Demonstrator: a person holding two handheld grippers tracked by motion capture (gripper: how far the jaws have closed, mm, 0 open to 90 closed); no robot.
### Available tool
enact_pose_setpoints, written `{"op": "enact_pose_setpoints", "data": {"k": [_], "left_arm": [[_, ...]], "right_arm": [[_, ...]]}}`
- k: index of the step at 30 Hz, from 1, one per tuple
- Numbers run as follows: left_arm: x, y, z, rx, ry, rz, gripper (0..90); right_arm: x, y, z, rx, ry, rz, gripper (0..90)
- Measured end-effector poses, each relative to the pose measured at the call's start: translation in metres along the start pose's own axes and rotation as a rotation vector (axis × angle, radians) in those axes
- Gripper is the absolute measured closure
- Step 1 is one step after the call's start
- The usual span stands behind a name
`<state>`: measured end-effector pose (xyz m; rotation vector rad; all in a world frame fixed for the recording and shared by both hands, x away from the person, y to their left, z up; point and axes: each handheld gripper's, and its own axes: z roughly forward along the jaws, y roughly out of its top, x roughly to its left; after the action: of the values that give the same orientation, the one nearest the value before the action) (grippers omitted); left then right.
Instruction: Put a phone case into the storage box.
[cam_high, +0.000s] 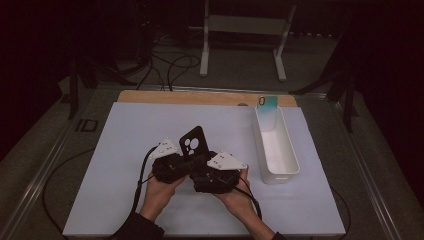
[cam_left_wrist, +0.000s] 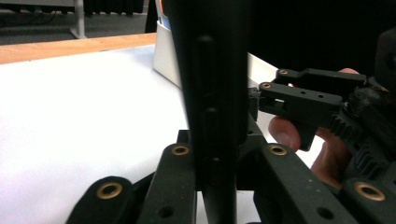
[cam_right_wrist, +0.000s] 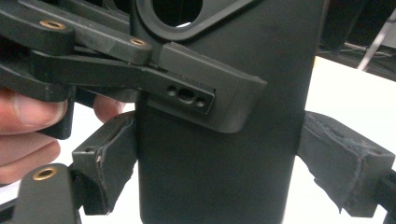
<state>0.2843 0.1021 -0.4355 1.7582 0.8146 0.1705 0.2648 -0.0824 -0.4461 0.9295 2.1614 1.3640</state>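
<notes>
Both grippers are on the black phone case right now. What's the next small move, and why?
Probably let one gripper go, likely the left gripper, so that the right gripper alone can carry the black phone case toward the white bin. Both sets of jaws are closed on the case, held upright above the white mat, and a teal case already stands in that bin's far end.

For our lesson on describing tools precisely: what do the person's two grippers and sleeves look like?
Both the left claw and the right claw are black, each topped by a grey three-cornered plate with small dark marks. Brass-coloured rivets stud their black jaw links. A black cable trails from each. The sleeves are dark.
</notes>
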Motion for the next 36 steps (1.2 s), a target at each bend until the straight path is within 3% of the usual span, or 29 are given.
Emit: {"op": "enact_pose_setpoints", "data": {"k": [2, 14, 26, 36], "left_arm": [[-0.001, 0.0, 0.0, 0.007, 0.016, 0.017, 84.4], [0.0, 0.001, -0.005, 0.004, 0.049, 0.033, 85.1], [0.0, 0.0, -0.005, 0.018, 0.064, 0.059, 85.1], [-0.001, -0.002, -0.003, 0.034, 0.065, 0.07, 85.1]], "right_arm": [[0.0, 0.001, 0.0, 0.01, 0.002, -0.002, 13.4], [-0.015, -0.004, -0.005, 0.056, 0.044, 0.009, 11.4], [-0.037, -0.001, -0.021, 0.063, 0.058, 0.027, 10.8], [-0.042, 0.01, -0.028, 0.05, 0.087, 0.025, 9.7]]}}
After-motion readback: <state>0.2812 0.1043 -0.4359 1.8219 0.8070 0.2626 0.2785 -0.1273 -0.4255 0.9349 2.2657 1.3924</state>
